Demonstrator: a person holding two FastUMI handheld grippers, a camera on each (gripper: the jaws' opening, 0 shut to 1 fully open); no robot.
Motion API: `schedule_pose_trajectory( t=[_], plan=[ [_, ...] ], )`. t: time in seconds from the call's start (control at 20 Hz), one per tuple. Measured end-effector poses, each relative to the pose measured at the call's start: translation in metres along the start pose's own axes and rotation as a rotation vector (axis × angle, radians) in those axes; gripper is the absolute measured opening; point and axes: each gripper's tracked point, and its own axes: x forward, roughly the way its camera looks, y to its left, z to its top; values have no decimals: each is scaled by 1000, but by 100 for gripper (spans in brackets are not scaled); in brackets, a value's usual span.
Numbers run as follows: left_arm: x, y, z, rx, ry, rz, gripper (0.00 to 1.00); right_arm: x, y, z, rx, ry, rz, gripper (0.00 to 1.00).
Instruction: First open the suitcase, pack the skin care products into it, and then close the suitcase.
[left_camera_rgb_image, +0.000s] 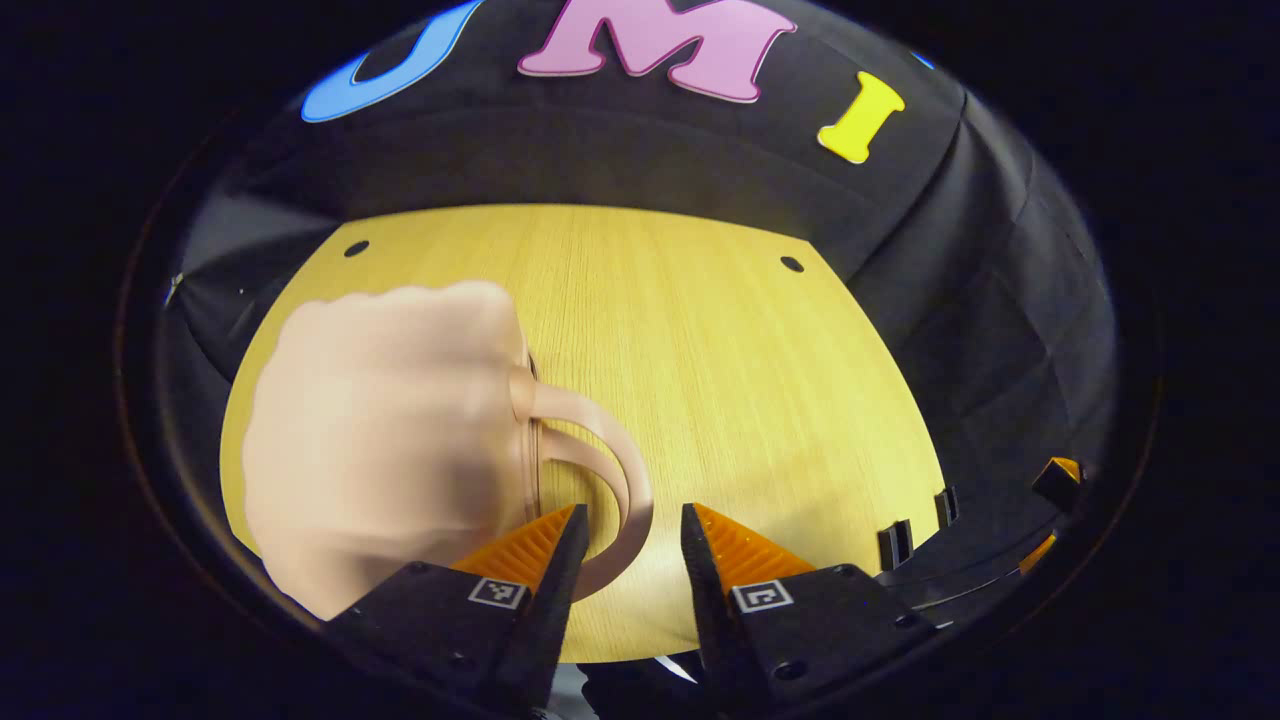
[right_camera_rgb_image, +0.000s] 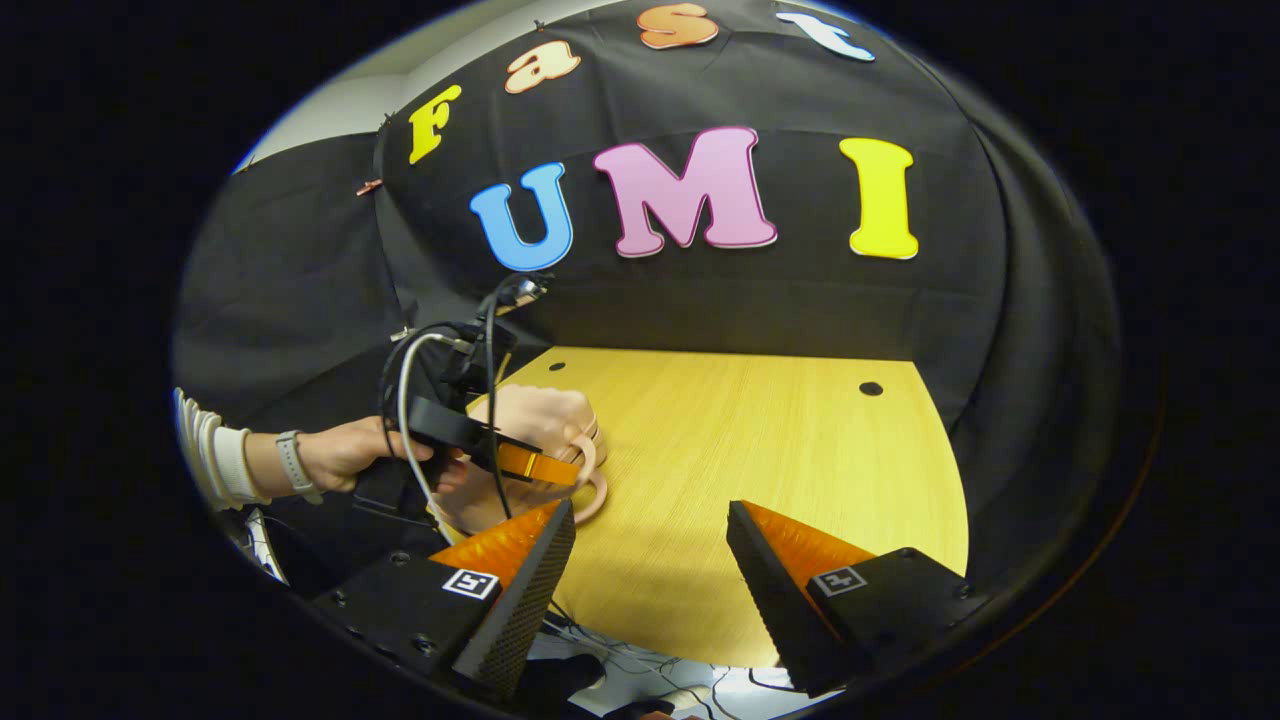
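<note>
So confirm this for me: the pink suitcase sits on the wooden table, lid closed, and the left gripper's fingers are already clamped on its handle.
Wrong on the clamp. In the left gripper view the left gripper is open: the handle curves into the gap between its fingers, with no finger pressing on it. The rest holds: the pink suitcase sits closed on the wooden table.

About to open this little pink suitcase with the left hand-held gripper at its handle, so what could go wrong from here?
1. The left hand-held gripper is open with only one finger beside the handle; closing now might miss it.
2. The pink suitcase sits near the wooden table's edge, so a tug could slide it off.
3. The right hand-held gripper is too far off to steady it.
</note>
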Motion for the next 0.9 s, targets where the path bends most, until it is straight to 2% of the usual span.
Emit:
schedule_pose_trajectory(
  t=[0.05,0.15,0.4,0.55,0.75,0.9],
  plan=[
    [-16,-8,13,10,-66,6,73,-2,-9,9,-15,-33,-30,97],
    [-59,-25,47,14,-237,33,85,-9,-21,31,-34,-105,-72,97],
    [-166,-51,105,66,-585,112,88,-24,-22,107,-88,-302,-102,97],
    [-223,-55,125,99,-701,115,89,-34,-15,158,-95,-415,-140,97],
    [-292,-53,162,59,-915,151,92,-44,-3,200,-97,-531,-166,97],
    [-297,-46,172,91,-954,181,96,-48,-1,216,-151,-573,-227,97]
  ],
)
